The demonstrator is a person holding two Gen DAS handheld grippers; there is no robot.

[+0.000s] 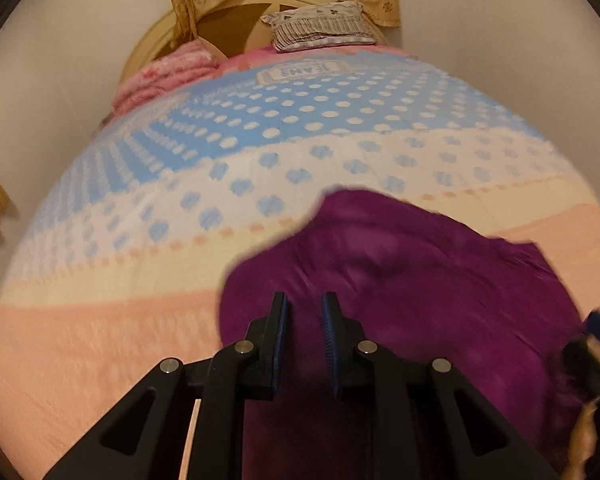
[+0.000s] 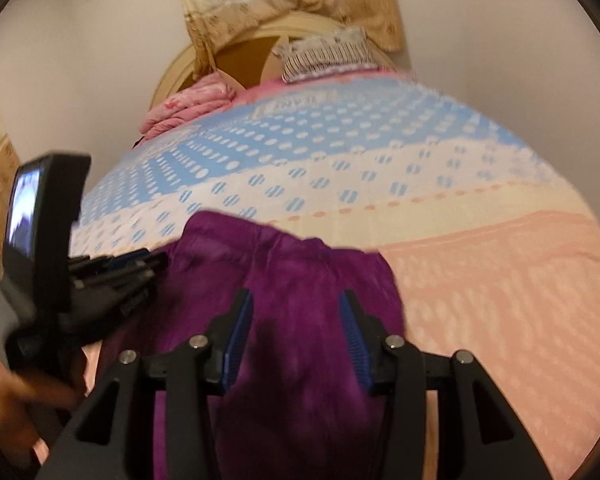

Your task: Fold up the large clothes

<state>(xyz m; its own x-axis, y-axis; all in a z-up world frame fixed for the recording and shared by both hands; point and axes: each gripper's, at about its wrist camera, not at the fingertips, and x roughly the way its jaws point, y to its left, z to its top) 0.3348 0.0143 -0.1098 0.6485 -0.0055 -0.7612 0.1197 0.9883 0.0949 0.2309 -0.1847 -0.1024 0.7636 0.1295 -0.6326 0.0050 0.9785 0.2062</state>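
Right wrist view: purple garment on bed lies dead ahead under my right tool, jaws spread, gripping nothing. Left tool narrow gap, empty, equally near.

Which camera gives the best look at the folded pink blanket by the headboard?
The right wrist view: the folded pink blanket shows more clearly. The left wrist view shows the same blanket, more blurred and nearer the frame's left side.

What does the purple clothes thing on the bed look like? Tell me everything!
The purple garment looks soft and fuzzy, a deep plum colour. It lies bunched and rumpled, not flat, on the peach part of the bedspread. Its far edge reaches the band with blue flowers. Both grippers hover over it.
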